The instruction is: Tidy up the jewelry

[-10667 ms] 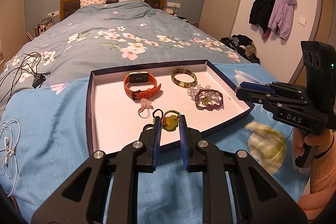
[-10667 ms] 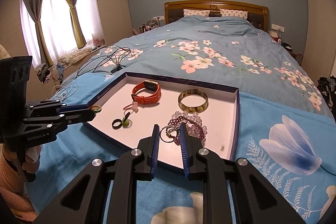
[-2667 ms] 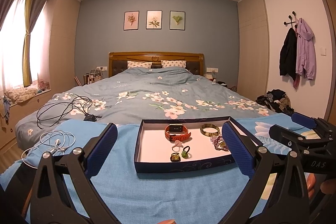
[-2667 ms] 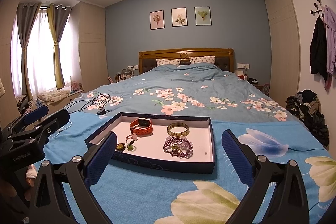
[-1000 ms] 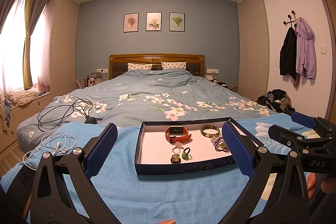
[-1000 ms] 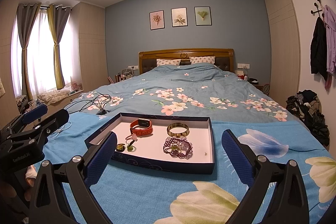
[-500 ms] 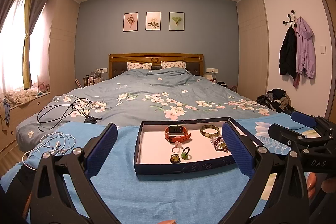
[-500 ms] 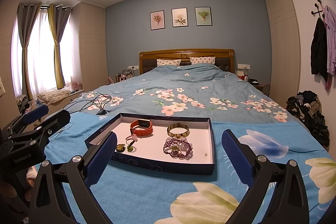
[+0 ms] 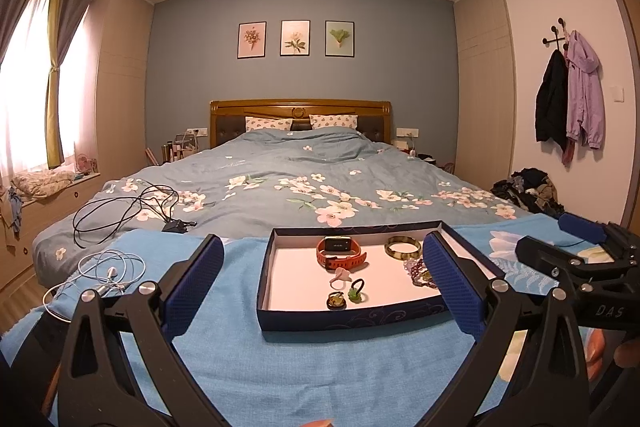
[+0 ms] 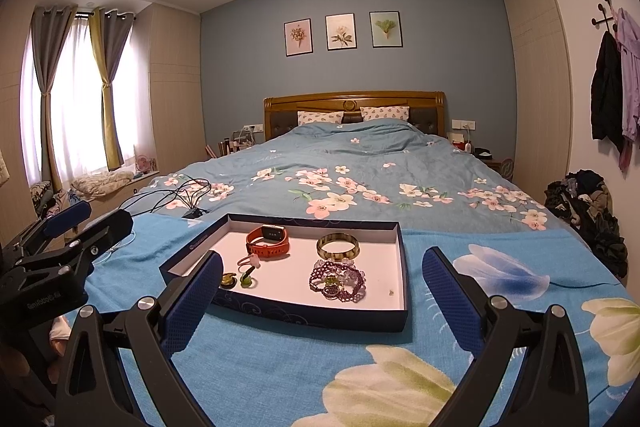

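A dark blue tray [image 9: 352,315] [image 10: 304,311] with a white floor lies on the blue cloth at the foot of the bed. Inside it are an orange watch [image 9: 340,254] [image 10: 268,241], a bangle [image 9: 403,249] [image 10: 338,246], purple bead bracelets [image 9: 416,270] [image 10: 338,281], a pink ring [image 9: 340,274], a green ring [image 9: 355,291] and a yellow-green pendant [image 9: 336,301]. My left gripper [image 9: 322,241] is open wide and empty, held back in front of the tray. My right gripper [image 10: 322,253] is likewise open and empty, and it stands to the right of the tray.
Black cables [image 9: 128,203] and white earphones [image 9: 104,267] lie on the bed left of the tray. A clothes pile [image 9: 528,187] sits on the floor at the right, with coats [image 9: 568,107] hanging on the wall. The flowered blue cloth [image 10: 280,367] lies under the tray.
About ten seconds ago both grippers were shut over the tray on small pieces. Now both are drawn back and open wide, and the pieces lie in the tray. The last second shows almost no motion.
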Motion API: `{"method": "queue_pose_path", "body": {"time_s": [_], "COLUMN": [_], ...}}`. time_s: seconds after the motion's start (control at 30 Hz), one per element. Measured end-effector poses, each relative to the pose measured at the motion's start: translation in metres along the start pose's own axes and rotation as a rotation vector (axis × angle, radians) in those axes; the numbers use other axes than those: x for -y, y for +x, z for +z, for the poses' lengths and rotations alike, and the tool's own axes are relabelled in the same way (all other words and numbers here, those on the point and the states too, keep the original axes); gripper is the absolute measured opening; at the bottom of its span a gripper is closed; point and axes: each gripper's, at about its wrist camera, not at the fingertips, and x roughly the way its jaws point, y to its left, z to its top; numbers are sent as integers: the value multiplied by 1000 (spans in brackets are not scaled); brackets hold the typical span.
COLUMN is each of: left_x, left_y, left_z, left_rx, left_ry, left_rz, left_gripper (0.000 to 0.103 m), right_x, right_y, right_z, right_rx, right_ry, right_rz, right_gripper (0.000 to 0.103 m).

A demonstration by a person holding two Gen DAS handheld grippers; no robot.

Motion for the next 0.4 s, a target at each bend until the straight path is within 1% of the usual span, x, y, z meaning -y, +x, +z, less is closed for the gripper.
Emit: {"method": "queue_pose_path", "body": {"time_s": [0.1,0.23,0.33,0.4], "left_x": [-1,-7,-14,-24], "left_y": [1,10,18,23], "left_z": [-1,-3,-5,-6], "left_rx": [0,-62,-90,-118], "left_ry": [-15,-49,-36,-39], "left_rz": [-1,-19,4,3], "left_gripper": [98,98,98,98], "right_x": [0,7,30,58], "right_y": [0,1,13,31], "right_z": [-1,-1,-2,-5], "right_rx": [-2,-21,-101,-217], "right_ry": [-2,-23,-49,-51], "right_rz": [-2,-19,-67,-96], "right_gripper": [96,96,96,96]}}
